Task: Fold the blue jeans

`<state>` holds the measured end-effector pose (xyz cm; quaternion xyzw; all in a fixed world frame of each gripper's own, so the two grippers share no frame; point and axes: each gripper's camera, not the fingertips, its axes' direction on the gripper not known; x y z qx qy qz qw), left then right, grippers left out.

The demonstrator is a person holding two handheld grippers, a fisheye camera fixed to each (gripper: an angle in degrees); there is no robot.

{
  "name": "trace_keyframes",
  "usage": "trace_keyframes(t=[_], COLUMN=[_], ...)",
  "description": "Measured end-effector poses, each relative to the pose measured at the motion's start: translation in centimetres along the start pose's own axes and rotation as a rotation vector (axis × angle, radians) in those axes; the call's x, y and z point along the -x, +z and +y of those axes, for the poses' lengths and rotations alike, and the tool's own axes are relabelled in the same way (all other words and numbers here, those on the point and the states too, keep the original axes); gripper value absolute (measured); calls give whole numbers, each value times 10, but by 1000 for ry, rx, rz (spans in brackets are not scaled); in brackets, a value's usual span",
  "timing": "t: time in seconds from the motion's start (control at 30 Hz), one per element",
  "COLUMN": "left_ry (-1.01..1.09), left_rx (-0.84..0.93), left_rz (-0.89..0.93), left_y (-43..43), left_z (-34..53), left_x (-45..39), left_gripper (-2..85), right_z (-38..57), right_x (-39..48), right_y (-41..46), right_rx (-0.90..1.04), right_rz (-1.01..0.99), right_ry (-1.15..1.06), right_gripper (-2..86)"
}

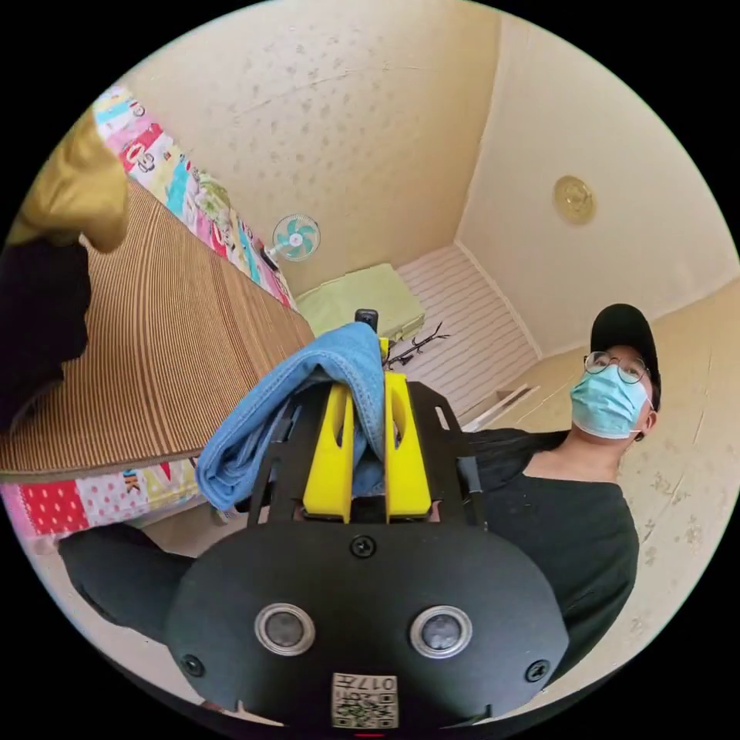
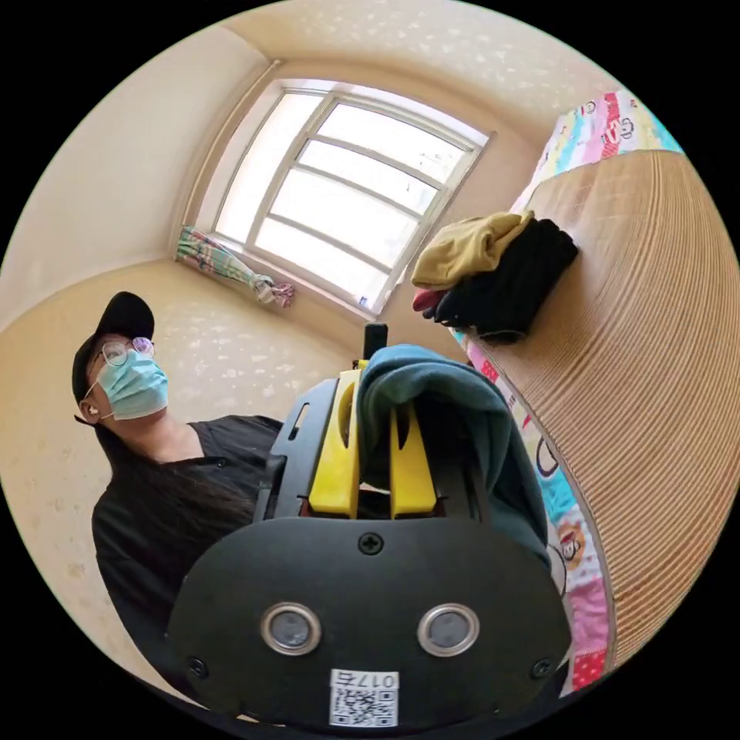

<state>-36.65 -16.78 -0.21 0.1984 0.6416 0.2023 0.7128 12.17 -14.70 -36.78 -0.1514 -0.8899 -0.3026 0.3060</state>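
Observation:
The blue jeans point(image 1: 262, 416) hang in the air, pinched between the two yellow jaws of my left gripper point(image 1: 368, 362); the denim drapes down over the left jaw. In the right gripper view another part of the jeans point(image 2: 462, 416) is clamped between the yellow jaws of my right gripper point(image 2: 375, 370) and falls over its right side, looking darker there in shadow. Both grippers are tilted up toward the ceiling. A person point(image 2: 162, 478) in a black top stands behind them.
A bed with a striped brown mat point(image 1: 169, 339) and a patchwork sheet point(image 2: 566, 539) lies beside the grippers. On the mat rests a pile of folded clothes, yellow on black point(image 2: 493, 270). A small fan point(image 1: 294, 237) and a window point(image 2: 347, 208) are further off.

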Motion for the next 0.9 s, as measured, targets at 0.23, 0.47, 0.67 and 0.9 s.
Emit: trace_keyframes(t=[0.23,0.47,0.67,0.9], left_ry=[206,-244,-416,-360], left_rx=[-231,-368,-383,-176], left_rz=[-489,-869,-638,-725], left_y=[-178,-269,-164,12], left_z=[-89,-36,170,205], left_x=[-137,-39,96,104], left_gripper=[74,182,86,17], right_z=[-235,-267,-51,222], right_x=[91,-45,-168,-168], right_y=[145,256,196,-70], right_rx=[82,242,356,-75], right_rz=[171,335,188,501], right_ry=[-377,-116,96,726], right_gripper=[44,68,46,56])
